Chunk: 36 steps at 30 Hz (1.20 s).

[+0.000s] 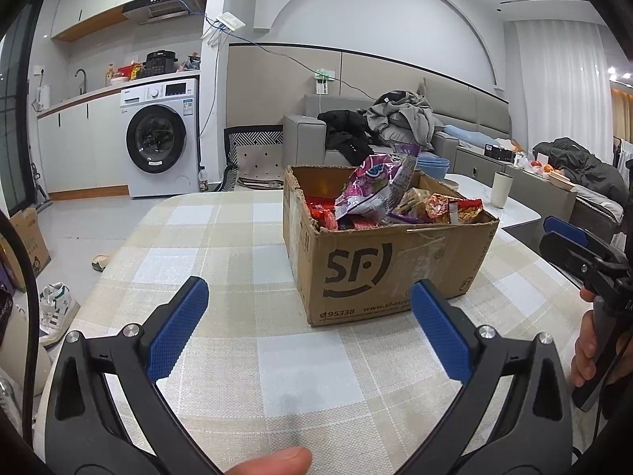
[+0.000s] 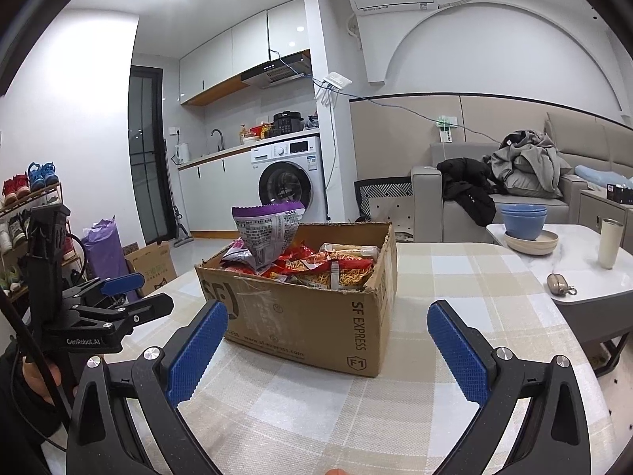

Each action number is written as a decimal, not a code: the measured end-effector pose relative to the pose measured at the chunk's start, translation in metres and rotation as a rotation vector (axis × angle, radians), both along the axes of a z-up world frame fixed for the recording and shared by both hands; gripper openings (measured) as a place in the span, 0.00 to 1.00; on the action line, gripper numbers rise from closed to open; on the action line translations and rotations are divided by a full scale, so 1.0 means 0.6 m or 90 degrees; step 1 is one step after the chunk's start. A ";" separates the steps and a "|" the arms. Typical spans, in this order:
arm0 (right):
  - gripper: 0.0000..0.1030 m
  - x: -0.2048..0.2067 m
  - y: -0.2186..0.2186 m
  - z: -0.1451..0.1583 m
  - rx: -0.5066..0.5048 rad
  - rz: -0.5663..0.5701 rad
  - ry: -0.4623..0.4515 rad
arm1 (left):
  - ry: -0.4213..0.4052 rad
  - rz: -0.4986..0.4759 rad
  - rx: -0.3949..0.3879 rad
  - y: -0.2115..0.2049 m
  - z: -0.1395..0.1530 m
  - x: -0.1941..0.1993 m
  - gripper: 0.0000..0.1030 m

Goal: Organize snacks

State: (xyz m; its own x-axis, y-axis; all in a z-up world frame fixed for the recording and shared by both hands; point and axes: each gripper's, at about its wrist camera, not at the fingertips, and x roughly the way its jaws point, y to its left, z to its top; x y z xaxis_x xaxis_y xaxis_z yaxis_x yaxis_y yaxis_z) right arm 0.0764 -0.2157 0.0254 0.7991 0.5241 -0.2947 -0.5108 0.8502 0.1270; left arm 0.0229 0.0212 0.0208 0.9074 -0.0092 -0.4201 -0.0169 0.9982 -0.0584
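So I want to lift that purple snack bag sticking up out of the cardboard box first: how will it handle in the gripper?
The purple snack bag looks crinkled and puffy, so probably light and floppy, likely to crumple. Its glossy film may slip between the pads. It leans on other packets in the cardboard box, so lifting it might shift them. Both grippers, left and right, are open and clear of it.

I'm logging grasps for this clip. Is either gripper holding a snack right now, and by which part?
Nothing is held. The left gripper and right gripper are both open and empty, short of the box of snacks.
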 end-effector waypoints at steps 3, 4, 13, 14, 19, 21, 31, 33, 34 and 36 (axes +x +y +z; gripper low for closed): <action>1.00 0.000 0.000 0.000 0.000 0.000 0.000 | -0.004 -0.004 0.009 -0.006 -0.001 -0.002 0.99; 1.00 0.000 -0.001 0.000 0.000 0.000 -0.001 | -0.005 -0.005 0.013 -0.008 -0.001 -0.001 0.99; 1.00 -0.001 0.001 0.001 -0.006 0.002 -0.003 | -0.001 -0.003 0.007 -0.012 -0.004 -0.002 0.99; 1.00 -0.001 0.001 0.001 -0.006 0.002 -0.003 | -0.001 -0.003 0.007 -0.013 -0.005 -0.001 0.99; 1.00 -0.001 0.002 0.001 -0.006 0.002 -0.002 | 0.002 -0.002 0.006 -0.013 -0.006 0.001 0.99; 1.00 -0.001 0.002 0.001 -0.006 0.002 -0.003 | 0.003 -0.001 0.005 -0.012 -0.008 0.002 0.99; 1.00 -0.001 0.002 0.001 -0.007 0.002 -0.003 | 0.004 0.000 0.003 -0.012 -0.010 0.005 0.99; 1.00 -0.001 0.002 0.001 -0.007 0.002 -0.003 | 0.005 0.001 0.003 -0.011 -0.010 0.004 0.99; 1.00 -0.002 0.002 0.001 -0.007 0.002 -0.003 | 0.004 0.001 0.003 -0.011 -0.010 0.004 0.99; 1.00 -0.002 0.003 0.001 -0.006 0.002 -0.003 | 0.005 0.001 0.002 -0.011 -0.010 0.004 0.99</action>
State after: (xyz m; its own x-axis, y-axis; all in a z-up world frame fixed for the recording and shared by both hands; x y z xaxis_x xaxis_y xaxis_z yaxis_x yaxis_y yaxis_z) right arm 0.0754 -0.2141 0.0259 0.7986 0.5238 -0.2965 -0.5141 0.8498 0.1165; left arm 0.0254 0.0146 0.0151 0.9042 -0.0066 -0.4270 -0.0184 0.9983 -0.0545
